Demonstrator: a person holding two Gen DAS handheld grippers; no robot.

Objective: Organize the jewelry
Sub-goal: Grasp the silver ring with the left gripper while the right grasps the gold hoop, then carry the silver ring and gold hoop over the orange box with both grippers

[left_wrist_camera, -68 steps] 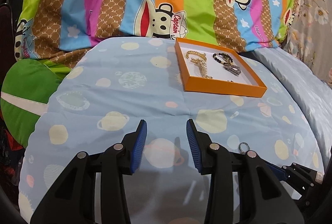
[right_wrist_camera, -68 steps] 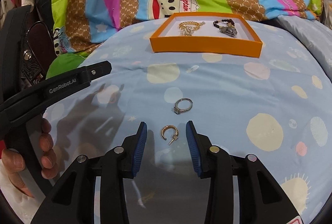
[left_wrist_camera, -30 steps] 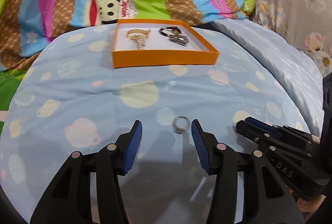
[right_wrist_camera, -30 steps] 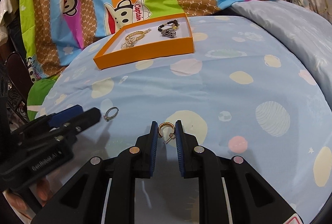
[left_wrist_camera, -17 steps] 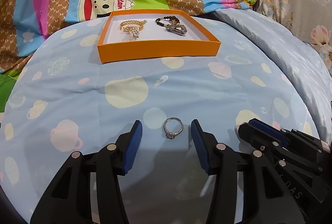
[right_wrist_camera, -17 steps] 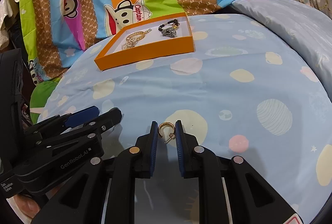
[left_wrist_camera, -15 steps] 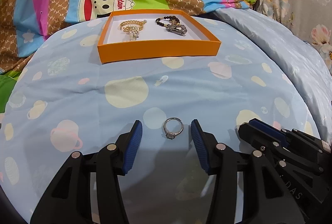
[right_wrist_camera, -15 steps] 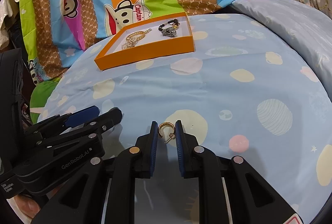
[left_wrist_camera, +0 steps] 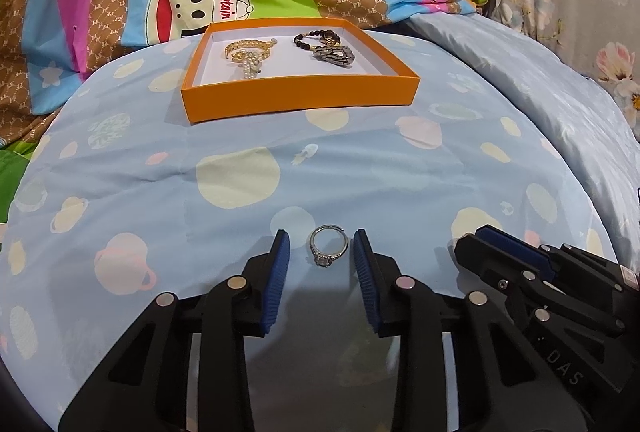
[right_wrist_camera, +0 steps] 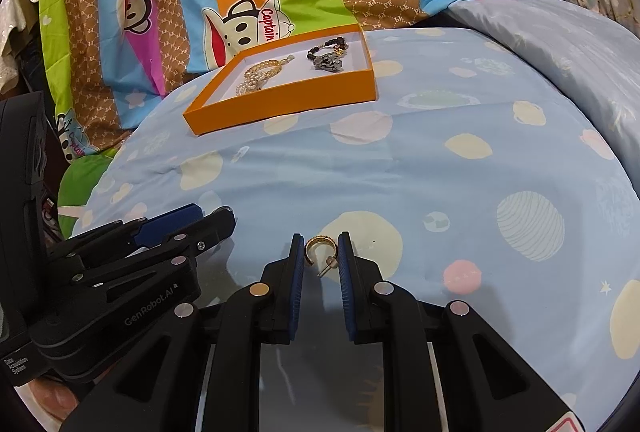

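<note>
Lying already in the orange box [left_wrist_camera: 298, 98] at twelve o'clock are a gold bracelet [left_wrist_camera: 246, 52] and a dark beaded bracelet [left_wrist_camera: 326, 42], so part of the sorting is judged done. The gold hoop earring [right_wrist_camera: 319, 248] is pinched by the right gripper [right_wrist_camera: 319, 260] above the blue bedspread [right_wrist_camera: 460, 192]. The silver ring [left_wrist_camera: 329, 246] is bracketed, untouched, by the spread left gripper [left_wrist_camera: 322, 264]; both pieces remain to be boxed.

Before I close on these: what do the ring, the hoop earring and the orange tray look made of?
Ring: shiny silver-tone metal with a small clear stone. Hoop earring: gold-tone metal with a textured face and thin post. Orange tray: probably matte cardboard, given its thin, straight walls and white lining.
</note>
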